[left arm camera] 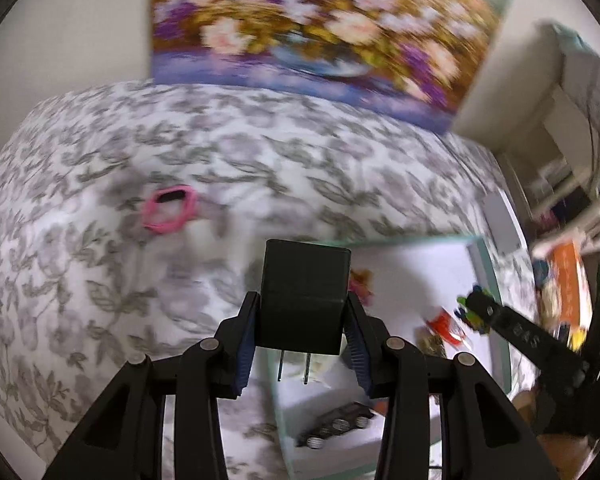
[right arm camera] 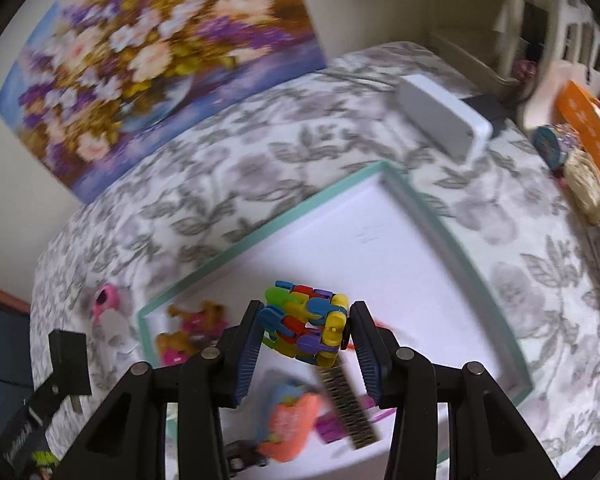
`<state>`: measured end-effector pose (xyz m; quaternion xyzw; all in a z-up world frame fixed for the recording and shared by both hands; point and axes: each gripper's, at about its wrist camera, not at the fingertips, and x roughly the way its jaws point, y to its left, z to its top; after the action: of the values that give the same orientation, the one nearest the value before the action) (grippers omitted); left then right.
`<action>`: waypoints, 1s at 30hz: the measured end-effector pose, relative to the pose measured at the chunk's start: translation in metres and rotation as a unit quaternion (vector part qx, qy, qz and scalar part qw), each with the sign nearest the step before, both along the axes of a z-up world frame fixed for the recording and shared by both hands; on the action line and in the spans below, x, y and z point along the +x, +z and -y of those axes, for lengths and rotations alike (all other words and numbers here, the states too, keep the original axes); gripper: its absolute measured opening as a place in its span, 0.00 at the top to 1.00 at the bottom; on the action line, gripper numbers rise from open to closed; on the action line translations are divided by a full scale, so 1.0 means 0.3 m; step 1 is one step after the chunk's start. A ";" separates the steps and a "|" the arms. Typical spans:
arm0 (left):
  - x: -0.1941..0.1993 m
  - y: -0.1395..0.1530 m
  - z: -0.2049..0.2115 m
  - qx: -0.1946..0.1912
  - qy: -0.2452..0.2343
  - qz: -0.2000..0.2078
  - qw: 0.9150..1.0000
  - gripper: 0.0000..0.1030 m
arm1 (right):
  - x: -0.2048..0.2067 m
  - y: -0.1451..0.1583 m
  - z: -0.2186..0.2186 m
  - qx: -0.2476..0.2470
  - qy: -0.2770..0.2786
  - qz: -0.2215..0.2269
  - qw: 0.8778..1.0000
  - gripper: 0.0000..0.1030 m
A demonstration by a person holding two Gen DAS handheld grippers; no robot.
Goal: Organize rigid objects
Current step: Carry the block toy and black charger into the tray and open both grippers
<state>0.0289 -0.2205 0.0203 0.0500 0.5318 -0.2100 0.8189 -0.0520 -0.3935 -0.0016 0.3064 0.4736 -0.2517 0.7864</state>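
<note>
1. Fingers of the left gripper point(left arm camera: 304, 326) clamp a black plug point(left arm camera: 305, 292) between their blue pads, partly closed on its two sides; its two prongs point back toward the camera, and its body juts past the fingertips.
2. Right gripper point(right arm camera: 305, 330) fingers, likewise partly closed, pinch a bundle of coloured links point(right arm camera: 306, 322) by its sides, over the tray point(right arm camera: 440, 216).
3. Both grippers point steeply down over a bed with a leaf-print cover point(left arm camera: 100, 280); the left hangs at the tray's left edge, the right over its near part.
4. Each gripper shows in the other's view: the right at the left view's right edge, the left at the right view's lower left.
5. Counted: one teal-rimmed tray, one pink ring point(left arm camera: 170, 210) on the cover, one white box point(right arm camera: 444, 120) beyond the tray, one flower painting point(right arm camera: 156, 60).
6. Several small toys lie in the tray, too blurred to count.
</note>
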 end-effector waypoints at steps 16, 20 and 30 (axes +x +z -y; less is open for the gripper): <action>-0.132 -0.114 0.228 0.045 -0.082 -0.017 0.995 0.58 | -0.096 -0.023 0.130 0.006 -0.037 -0.002 0.999 0.55; -0.126 -0.132 0.234 0.049 -0.083 -0.022 0.995 0.58 | -0.093 -0.024 0.127 0.008 -0.033 -0.001 0.999 0.55; -0.132 -0.151 0.251 0.063 -0.087 -0.022 0.994 0.58 | -0.086 -0.027 0.122 0.006 -0.023 -0.005 1.000 0.55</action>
<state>-0.0106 -0.2957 -0.0251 0.1429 0.5554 -0.2482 0.7807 -0.0779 -0.4303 -0.0098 0.3204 0.4719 -0.2687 0.7762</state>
